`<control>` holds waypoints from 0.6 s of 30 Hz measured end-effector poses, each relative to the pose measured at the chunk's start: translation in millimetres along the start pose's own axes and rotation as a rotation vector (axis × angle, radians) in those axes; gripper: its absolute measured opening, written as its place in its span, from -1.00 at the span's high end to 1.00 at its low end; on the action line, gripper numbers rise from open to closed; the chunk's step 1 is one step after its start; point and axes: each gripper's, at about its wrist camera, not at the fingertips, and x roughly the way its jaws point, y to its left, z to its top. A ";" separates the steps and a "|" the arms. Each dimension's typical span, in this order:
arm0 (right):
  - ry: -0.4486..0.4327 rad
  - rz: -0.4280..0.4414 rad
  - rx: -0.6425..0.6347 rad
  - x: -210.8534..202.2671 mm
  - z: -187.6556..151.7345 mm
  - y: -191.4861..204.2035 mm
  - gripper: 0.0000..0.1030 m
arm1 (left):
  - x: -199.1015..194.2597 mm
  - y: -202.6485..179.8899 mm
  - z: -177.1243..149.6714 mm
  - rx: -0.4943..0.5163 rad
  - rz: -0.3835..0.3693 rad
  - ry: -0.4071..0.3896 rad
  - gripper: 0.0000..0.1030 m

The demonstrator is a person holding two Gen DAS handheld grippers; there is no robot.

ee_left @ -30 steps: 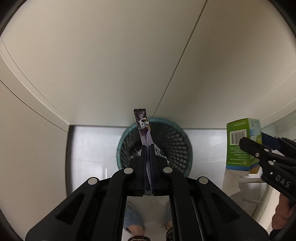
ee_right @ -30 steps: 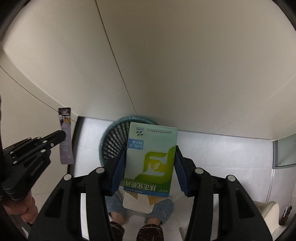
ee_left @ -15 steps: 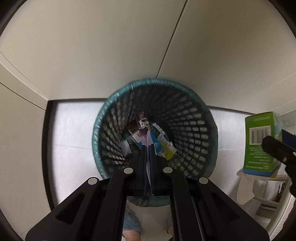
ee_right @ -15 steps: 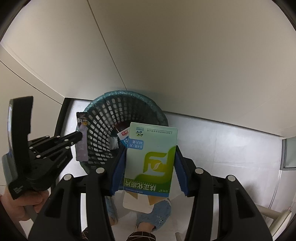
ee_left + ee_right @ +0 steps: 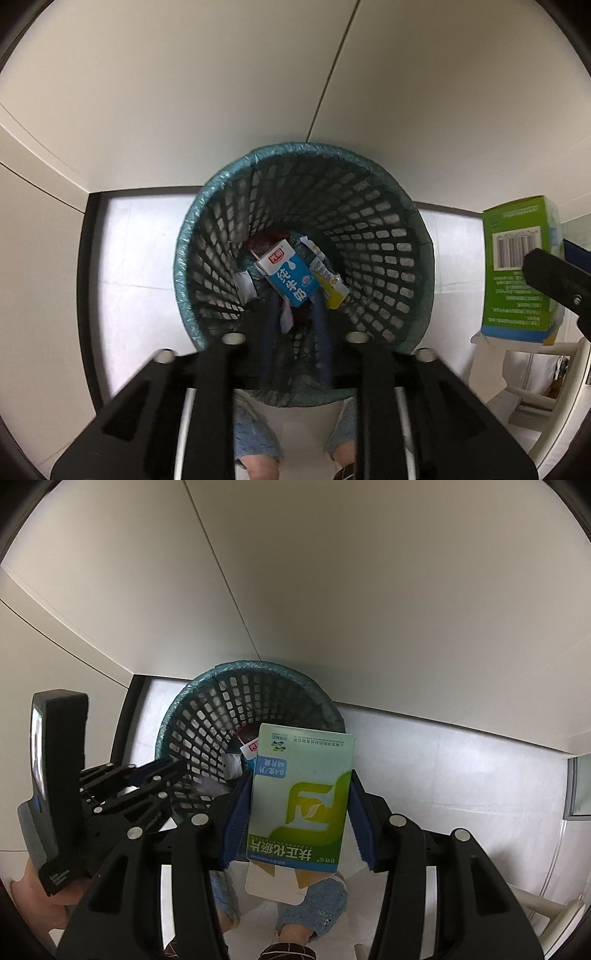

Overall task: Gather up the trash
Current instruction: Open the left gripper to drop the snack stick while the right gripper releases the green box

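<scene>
A teal mesh waste basket (image 5: 303, 147) stands on the floor against the wall. In it lie a blue-and-white milk carton (image 5: 290, 273), a yellow wrapper (image 5: 328, 284) and other scraps. My left gripper (image 5: 291, 308) points down into the basket; its jaws are opening and nothing is pressed between the blurred fingers. The purple sachet is no longer in them. My right gripper (image 5: 297, 786) is shut on a green-and-white box (image 5: 303, 797), held over the basket's (image 5: 251, 664) right rim. The left gripper (image 5: 173, 775) shows at the left there.
Pale wall panels rise behind the basket, with a dark strip (image 5: 86, 280) at the left edge of the white floor. A person's knees in frayed denim (image 5: 314, 904) are below the grippers. A white frame (image 5: 532, 373) stands at the right.
Both grippers came down toward the basket. The left gripper's jaws have parted and the purple sachet has left them. The right gripper still clamps the green box.
</scene>
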 end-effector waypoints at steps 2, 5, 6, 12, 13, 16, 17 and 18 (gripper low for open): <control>-0.002 0.002 -0.003 -1.6 2.1 3.3 0.08 | -5.2 3.9 0.5 -0.003 0.003 -0.008 0.25; -0.004 0.011 -0.004 -0.9 3.5 9.7 0.08 | -15.1 12.4 1.5 -0.013 0.012 -0.024 0.02; -0.005 0.013 -0.006 0.8 4.3 12.6 0.08 | -18.4 15.5 1.5 -0.017 0.015 -0.029 -0.03; -0.010 0.036 0.003 20.7 7.8 28.4 0.07 | -28.4 37.9 1.1 -0.042 0.055 -0.038 -0.54; -0.010 0.038 0.002 25.1 8.3 31.5 0.07 | -29.1 42.9 0.6 -0.050 0.060 -0.035 -0.62; -0.006 0.037 -0.009 36.3 10.8 42.3 0.07 | -32.8 56.3 -1.6 -0.058 0.074 -0.046 -0.81; -0.003 0.038 -0.009 39.3 12.7 45.6 0.07 | -33.4 59.8 -2.3 -0.056 0.082 -0.049 -0.84; 0.003 0.044 -0.005 42.9 15.0 48.4 0.06 | -33.4 63.5 -2.9 -0.058 0.088 -0.048 -0.87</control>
